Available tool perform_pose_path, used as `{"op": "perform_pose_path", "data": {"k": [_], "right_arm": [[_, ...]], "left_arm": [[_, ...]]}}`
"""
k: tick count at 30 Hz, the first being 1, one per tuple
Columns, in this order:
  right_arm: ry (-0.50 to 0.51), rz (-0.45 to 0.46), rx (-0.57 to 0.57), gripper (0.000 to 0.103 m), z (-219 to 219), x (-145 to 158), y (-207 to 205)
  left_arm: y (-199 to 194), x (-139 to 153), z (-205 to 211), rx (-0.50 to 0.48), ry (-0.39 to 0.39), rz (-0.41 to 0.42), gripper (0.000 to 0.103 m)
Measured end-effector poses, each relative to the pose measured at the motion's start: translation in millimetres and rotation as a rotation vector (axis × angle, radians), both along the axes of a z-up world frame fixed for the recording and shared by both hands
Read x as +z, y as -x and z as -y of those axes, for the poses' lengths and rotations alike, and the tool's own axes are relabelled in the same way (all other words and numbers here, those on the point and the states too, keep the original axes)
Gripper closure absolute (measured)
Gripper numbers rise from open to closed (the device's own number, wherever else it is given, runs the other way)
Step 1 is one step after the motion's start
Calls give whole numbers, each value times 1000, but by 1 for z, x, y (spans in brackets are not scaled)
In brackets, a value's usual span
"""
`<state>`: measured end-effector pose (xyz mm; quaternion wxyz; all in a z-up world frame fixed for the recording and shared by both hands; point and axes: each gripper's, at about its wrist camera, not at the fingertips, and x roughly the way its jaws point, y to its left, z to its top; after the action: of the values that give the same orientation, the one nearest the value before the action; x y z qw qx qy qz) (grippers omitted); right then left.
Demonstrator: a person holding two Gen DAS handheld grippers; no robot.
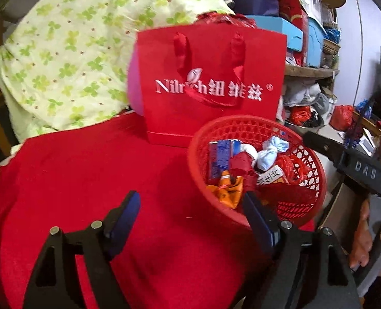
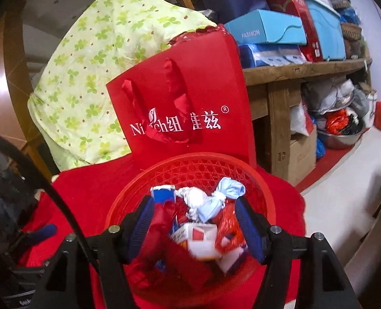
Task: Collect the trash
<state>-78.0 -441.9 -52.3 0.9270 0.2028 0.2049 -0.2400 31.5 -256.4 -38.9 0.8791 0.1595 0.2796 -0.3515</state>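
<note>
A red mesh basket (image 1: 316, 164) stands on a red cloth (image 1: 87, 180) and holds several pieces of trash: a blue and white carton (image 1: 218, 157), a light blue twisted wrapper (image 1: 270, 152) and an orange wrapper (image 1: 226, 190). My left gripper (image 1: 190, 200) is open over the cloth with nothing between its fingers; its right finger overlaps the basket's near rim. My right gripper (image 2: 194, 206) hangs open just above the basket (image 2: 190, 158). Below its fingers lie a blurred white box with a red square (image 2: 198, 239), the light blue wrapper (image 2: 216, 200) and red wrappers. Neither pad presses on anything.
A red paper gift bag (image 1: 211, 82) stands right behind the basket, against a bundle of green clover-print bedding (image 1: 74, 51). To the right, a wooden shelf (image 2: 293, 69) carries stacked boxes, with bags and a metal bowl (image 2: 340, 139) on the floor. A person's hand (image 1: 363, 231) is at the right edge.
</note>
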Motion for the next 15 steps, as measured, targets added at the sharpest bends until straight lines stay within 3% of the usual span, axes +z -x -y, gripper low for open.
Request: {"op": "perform_pose_path", "data": {"k": [4, 15], "right_arm": [[72, -87, -68, 34, -29, 16, 5], [163, -105, -57, 34, -91, 55, 39]], "left_arm": [[9, 16, -25, 44, 25, 50, 18], [42, 49, -69, 102, 38, 191, 13]]}}
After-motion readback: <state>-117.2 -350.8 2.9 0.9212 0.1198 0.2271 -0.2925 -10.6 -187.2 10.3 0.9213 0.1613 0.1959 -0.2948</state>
